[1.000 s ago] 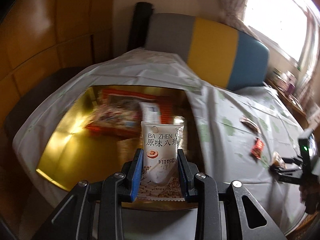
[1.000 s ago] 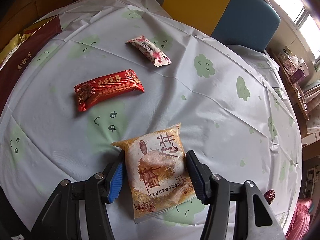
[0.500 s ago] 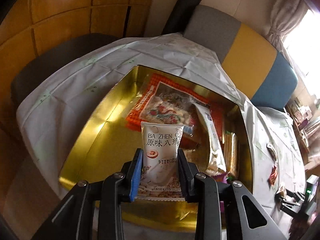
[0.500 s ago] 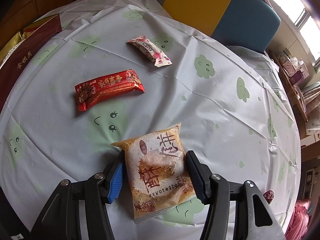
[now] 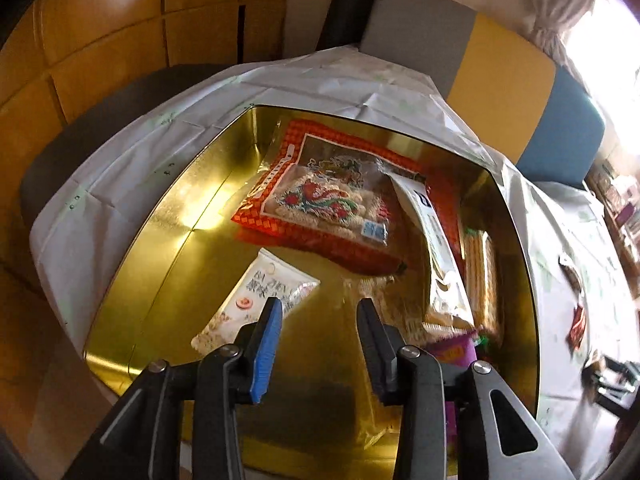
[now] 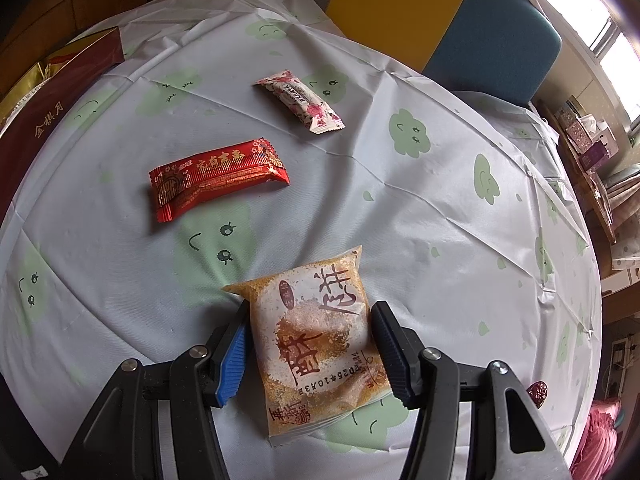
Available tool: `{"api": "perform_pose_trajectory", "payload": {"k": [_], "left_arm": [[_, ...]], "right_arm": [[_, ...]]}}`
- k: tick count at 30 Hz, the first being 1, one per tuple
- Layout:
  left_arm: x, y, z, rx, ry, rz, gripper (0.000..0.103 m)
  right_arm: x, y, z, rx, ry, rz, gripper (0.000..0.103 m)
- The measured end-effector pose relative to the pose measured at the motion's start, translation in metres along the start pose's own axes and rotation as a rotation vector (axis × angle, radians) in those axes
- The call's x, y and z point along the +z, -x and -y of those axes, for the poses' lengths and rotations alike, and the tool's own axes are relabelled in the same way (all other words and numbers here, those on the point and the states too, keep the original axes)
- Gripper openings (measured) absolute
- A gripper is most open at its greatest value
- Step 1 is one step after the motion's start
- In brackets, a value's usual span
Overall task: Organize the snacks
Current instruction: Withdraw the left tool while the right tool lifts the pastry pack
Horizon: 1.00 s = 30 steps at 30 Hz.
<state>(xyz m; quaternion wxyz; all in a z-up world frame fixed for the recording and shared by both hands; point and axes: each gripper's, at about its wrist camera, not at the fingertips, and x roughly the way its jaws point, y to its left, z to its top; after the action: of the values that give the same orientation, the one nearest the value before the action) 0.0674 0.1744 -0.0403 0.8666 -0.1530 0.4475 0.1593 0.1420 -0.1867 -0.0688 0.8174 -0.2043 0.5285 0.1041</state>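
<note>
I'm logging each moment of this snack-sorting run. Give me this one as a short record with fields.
left gripper: open, above the gold tin
white packet: lying loose on the floor of the gold tin
also in tin: large orange bag, other packets at the right side
right gripper: fingers on both sides of the orange-brown packet, which lies on the tablecloth
loose on tablecloth: red bar, pink floral bar
</note>
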Motion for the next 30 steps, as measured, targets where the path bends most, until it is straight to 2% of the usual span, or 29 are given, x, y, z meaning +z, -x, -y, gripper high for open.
{"api": "perform_pose_trajectory", "payload": {"k": [12,20,30], "left_arm": [[-0.021,0.050,0.022,-0.004,-0.073,0.117,0.041],[-0.038,0.066,0.037,-0.034,-0.123,0.136,0.042],[-0.049,0.078,0.035,-0.062,-0.119,0.144,0.041]], "right_arm": [[0.000,0.000,-0.001,-0.003,0.000,0.001,0.058],[0.000,0.000,0.000,-0.001,-0.010,0.001,0.058],[0.004,-0.003,0.005,-0.001,-0.068,-0.030,0.058]]}}
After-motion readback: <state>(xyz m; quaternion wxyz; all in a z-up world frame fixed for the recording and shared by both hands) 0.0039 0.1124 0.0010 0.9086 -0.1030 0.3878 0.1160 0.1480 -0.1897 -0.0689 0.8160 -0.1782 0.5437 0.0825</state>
